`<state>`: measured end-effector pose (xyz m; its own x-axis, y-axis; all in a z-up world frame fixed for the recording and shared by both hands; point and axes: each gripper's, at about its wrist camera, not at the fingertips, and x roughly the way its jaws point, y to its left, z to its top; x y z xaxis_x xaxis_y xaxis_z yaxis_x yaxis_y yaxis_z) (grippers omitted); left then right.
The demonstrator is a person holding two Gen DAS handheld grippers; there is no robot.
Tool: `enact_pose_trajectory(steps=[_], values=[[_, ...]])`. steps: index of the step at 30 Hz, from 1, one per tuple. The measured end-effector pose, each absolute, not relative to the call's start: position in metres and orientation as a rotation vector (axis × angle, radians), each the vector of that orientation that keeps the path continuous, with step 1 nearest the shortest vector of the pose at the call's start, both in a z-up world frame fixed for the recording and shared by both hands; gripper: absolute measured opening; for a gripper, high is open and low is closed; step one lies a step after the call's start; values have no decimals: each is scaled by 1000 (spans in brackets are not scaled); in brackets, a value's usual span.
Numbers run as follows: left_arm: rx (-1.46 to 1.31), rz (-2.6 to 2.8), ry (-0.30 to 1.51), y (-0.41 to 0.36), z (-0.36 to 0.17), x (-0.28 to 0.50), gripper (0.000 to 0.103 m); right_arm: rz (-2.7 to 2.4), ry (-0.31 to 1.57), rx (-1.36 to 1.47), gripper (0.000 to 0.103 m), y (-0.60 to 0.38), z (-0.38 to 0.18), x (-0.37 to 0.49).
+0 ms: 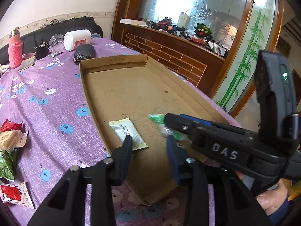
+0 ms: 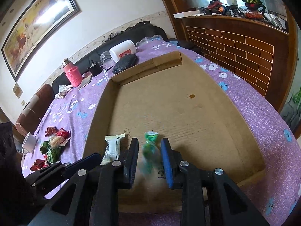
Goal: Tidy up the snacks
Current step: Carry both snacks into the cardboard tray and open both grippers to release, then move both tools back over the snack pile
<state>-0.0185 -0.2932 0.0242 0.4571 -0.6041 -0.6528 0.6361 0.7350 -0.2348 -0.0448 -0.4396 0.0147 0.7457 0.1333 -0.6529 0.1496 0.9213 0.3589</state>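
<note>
My left gripper (image 1: 148,143) has its jaws spread, nothing pinched; the white rectangular snack packet (image 1: 128,133) lies flat in the shallow brown cardboard tray (image 1: 143,94), touching the left finger tip. Right gripper (image 2: 149,152) jaws are apart w/ the blurred green-and-clear wrapped candy (image 2: 149,150) between them; can't tell if pads touch it. Other red & green snack packs (image 2: 52,145) sit on the purple floral tablecloth (image 1: 47,86), left of tray.
</note>
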Motion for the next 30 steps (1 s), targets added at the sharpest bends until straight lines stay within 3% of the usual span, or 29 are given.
enact_pose_trajectory(steps=[6, 14, 30], values=[[29, -755, 786, -286, 32, -26, 53, 27, 702, 445, 34, -443, 16, -49], [-12, -715, 806, -253, 52, -32, 57, 45, 668, 482, 36, -447, 18, -54], [-232, -427, 755, -75, 72, -64, 61, 35, 630, 459, 45, -440, 29, -62]])
